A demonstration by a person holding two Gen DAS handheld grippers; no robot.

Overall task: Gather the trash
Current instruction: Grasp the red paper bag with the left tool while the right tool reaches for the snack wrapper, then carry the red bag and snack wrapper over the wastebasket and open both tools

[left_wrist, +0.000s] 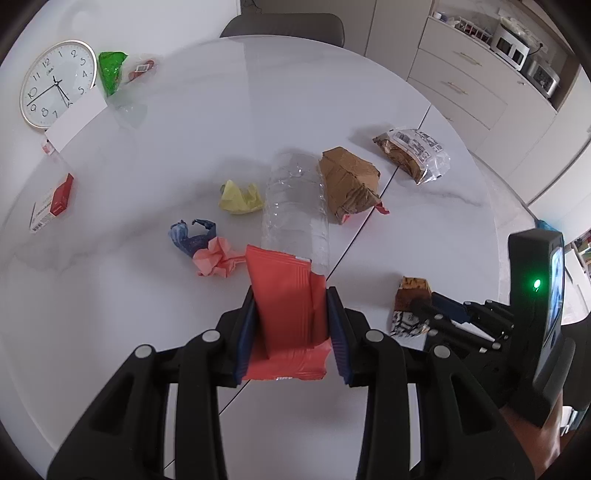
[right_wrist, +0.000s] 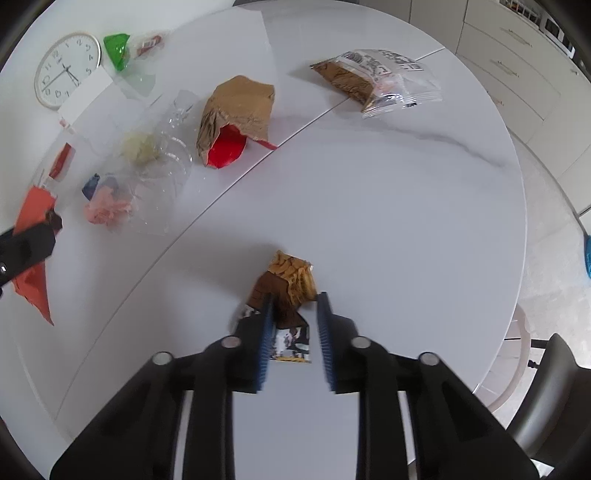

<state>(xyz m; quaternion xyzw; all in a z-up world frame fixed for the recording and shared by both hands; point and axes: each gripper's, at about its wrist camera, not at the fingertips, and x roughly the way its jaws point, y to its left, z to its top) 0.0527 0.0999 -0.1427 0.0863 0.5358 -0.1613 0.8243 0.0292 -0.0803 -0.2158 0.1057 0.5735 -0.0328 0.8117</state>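
My left gripper [left_wrist: 291, 295] is shut on an orange-red wrapper [left_wrist: 286, 295], which it holds above the white table [left_wrist: 147, 295]; the wrapper also shows in the right wrist view [right_wrist: 33, 210]. My right gripper [right_wrist: 295, 301] has its jaws around a brown and yellow snack wrapper [right_wrist: 290, 280], which lies on the table; a gap shows at the right finger. That wrapper also shows in the left wrist view [left_wrist: 412, 295]. More trash lies beyond: a clear plastic bottle [left_wrist: 295, 210], a crushed brown carton [left_wrist: 349, 182], a yellow paper wad [left_wrist: 240, 197], a pink wad [left_wrist: 216, 258] and a blue wrapper [left_wrist: 188, 236].
A clear snack bag [left_wrist: 413, 151] lies at the far right by the table seam. A wall clock [left_wrist: 55, 81], a white card [left_wrist: 79, 120], a green bag [left_wrist: 110, 70] and a red box [left_wrist: 61, 195] lie at the left. A chair [left_wrist: 284, 24] stands behind the table.
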